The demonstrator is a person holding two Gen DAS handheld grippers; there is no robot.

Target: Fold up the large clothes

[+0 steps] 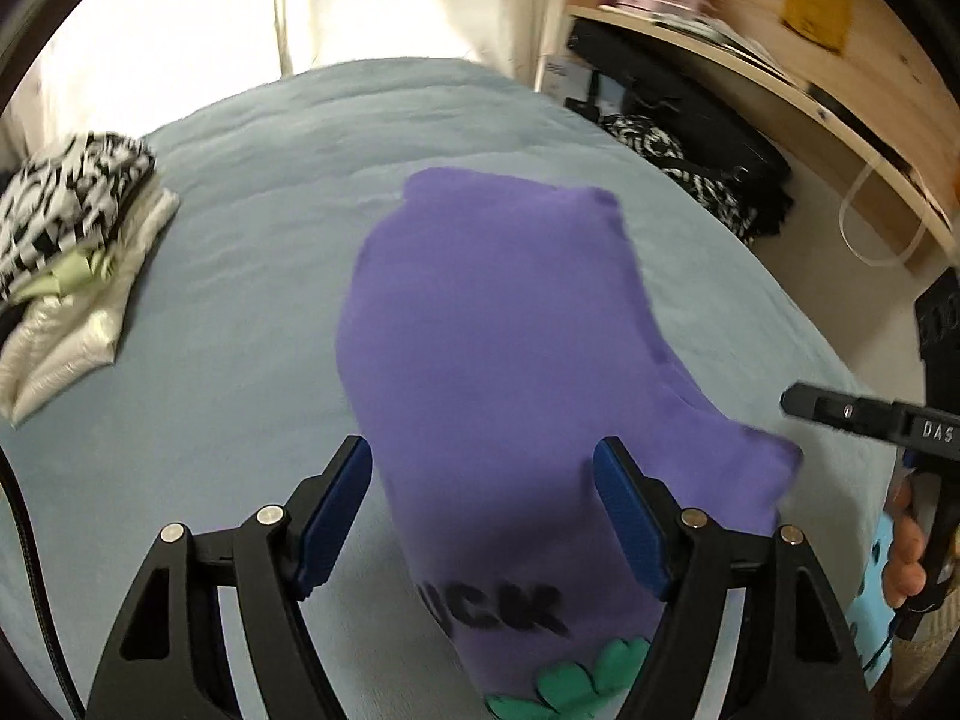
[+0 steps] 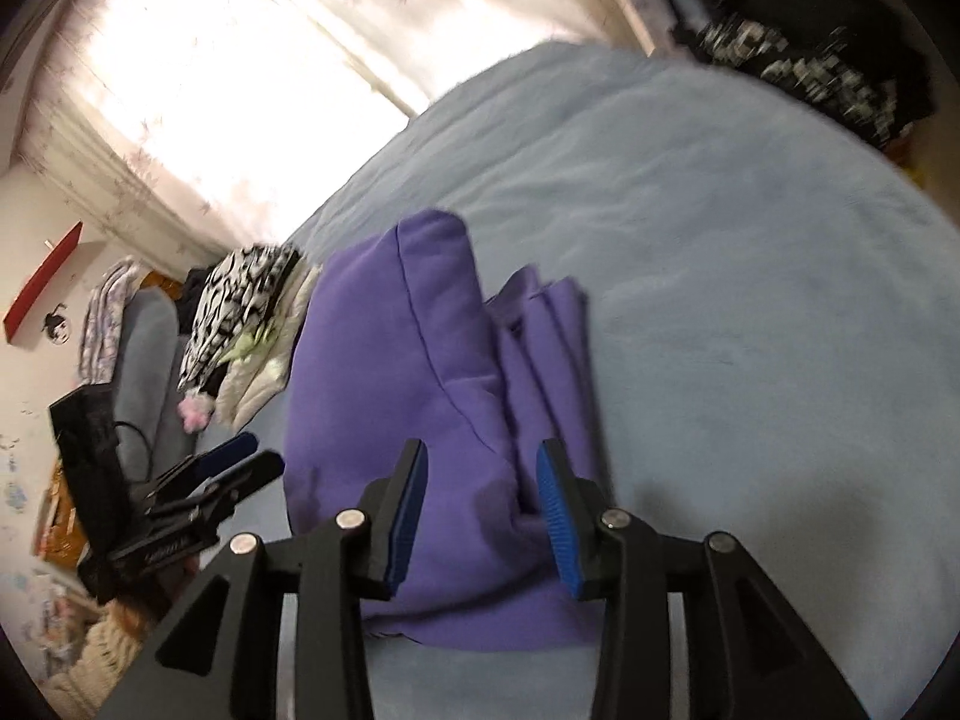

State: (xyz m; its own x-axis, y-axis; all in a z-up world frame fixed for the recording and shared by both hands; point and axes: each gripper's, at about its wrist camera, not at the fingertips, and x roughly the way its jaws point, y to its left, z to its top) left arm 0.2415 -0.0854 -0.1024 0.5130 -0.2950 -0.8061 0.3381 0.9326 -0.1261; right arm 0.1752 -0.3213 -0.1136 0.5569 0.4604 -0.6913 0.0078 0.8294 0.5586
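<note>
Motion blur softens both views, and the black lettering on the purple garment (image 1: pixel 504 360) is partly cut off by the left gripper (image 1: pixel 480 516). The garment lies folded on the light blue bed (image 1: pixel 240 300), beneath both parted, empty pairs of jaws, the right gripper (image 2: pixel 483 516) narrower. A clothes stack (image 1: pixel 72 252) sits well apart.
</note>
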